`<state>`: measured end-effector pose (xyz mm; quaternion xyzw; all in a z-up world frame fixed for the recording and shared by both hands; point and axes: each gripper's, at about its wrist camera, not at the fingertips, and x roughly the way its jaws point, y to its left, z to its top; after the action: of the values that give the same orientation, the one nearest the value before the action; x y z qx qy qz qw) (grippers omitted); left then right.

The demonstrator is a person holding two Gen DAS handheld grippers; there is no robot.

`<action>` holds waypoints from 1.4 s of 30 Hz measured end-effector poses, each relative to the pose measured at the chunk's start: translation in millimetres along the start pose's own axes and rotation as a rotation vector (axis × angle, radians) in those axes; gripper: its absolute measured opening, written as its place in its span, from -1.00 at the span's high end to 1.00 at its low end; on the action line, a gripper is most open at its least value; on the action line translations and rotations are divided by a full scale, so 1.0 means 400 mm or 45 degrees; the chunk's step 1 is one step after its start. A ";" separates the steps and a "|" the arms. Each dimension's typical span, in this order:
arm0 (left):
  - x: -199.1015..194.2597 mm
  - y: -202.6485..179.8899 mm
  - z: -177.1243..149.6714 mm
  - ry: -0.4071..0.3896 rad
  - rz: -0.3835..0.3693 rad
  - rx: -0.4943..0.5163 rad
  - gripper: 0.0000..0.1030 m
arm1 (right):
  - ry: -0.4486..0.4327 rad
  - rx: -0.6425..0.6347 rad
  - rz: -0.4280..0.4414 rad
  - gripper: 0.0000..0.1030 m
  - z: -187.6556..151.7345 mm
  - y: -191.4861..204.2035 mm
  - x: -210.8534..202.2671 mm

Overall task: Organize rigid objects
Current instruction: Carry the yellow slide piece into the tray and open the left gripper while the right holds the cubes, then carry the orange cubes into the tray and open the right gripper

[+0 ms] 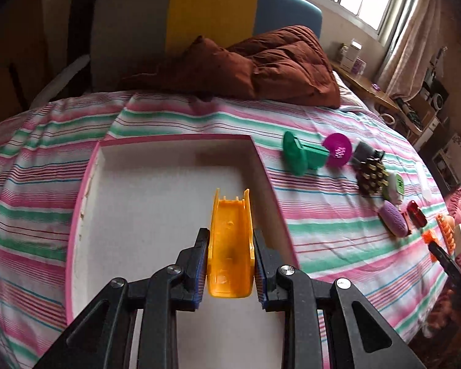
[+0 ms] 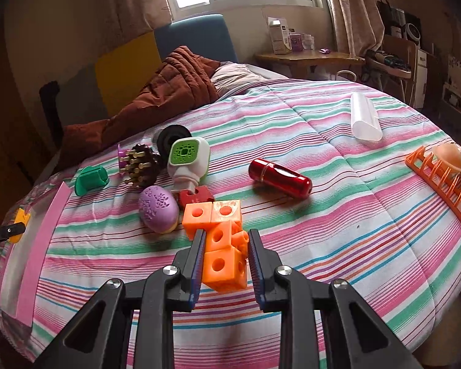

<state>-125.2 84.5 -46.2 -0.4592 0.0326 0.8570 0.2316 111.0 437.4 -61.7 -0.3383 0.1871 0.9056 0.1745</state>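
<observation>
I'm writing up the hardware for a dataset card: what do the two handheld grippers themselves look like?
Both look alike. The left gripper and right gripper are matte black plastic, with angular linkage arms that have triangular cut-outs and are joined by round silver pivot bolts. Each finger tapers forward and carries a blue ribbed pad on its inner face. No cables, markings or sleeves are visible.

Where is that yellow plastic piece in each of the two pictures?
Left wrist view: the yellow plastic piece sits lower centre, clamped in the left claw over the pink-rimmed box.
Right wrist view: only a small bit shows at the far left edge.
Shared landmark: the green plastic piece.
</observation>
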 end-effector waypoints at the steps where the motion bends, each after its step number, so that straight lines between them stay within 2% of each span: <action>1: 0.011 0.013 0.008 0.003 0.026 0.007 0.48 | -0.001 -0.002 0.007 0.50 0.002 0.010 -0.006; 10: 0.117 0.134 0.079 0.069 0.203 -0.064 0.48 | -0.022 -0.070 0.141 0.50 0.033 0.153 -0.062; 13: 0.129 0.171 0.099 0.058 0.216 -0.116 0.41 | -0.022 -0.120 0.200 0.50 0.043 0.215 -0.070; 15: 0.114 0.190 0.104 0.043 0.259 -0.151 -0.21 | -0.016 -0.149 0.241 0.50 0.044 0.255 -0.073; 16: 0.094 0.197 0.103 0.008 0.259 -0.175 -0.29 | -0.009 -0.161 0.266 0.50 0.045 0.277 -0.071; 19: 0.017 0.203 0.080 -0.107 0.157 -0.231 -0.53 | 0.026 -0.202 0.349 0.50 0.045 0.339 -0.062; 21: -0.031 0.195 0.053 -0.168 0.168 -0.230 -0.68 | 0.050 -0.242 0.399 0.50 0.044 0.389 -0.049; 24: -0.075 0.185 0.004 -0.190 0.169 -0.228 -0.70 | 0.092 -0.292 0.475 0.50 0.044 0.465 -0.025; 27: -0.104 0.186 -0.052 -0.175 0.161 -0.288 -0.70 | 0.135 -0.357 0.539 0.50 0.044 0.548 0.007; 32: -0.149 0.184 -0.141 -0.167 0.091 -0.381 -0.70 | 0.225 -0.441 0.592 0.50 0.042 0.685 0.082; 36: -0.186 0.182 -0.196 -0.189 0.074 -0.422 -0.70 | 0.318 -0.448 0.576 0.50 0.038 0.776 0.163; 42: -0.224 0.184 -0.236 -0.231 0.116 -0.409 -0.70 | 0.410 -0.442 0.494 0.50 0.048 0.872 0.270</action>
<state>-41.5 -39.2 -40.4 -0.4090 -0.1049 0.8987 0.1183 -130.7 163.3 -44.6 -0.4601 0.1157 0.8752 -0.0939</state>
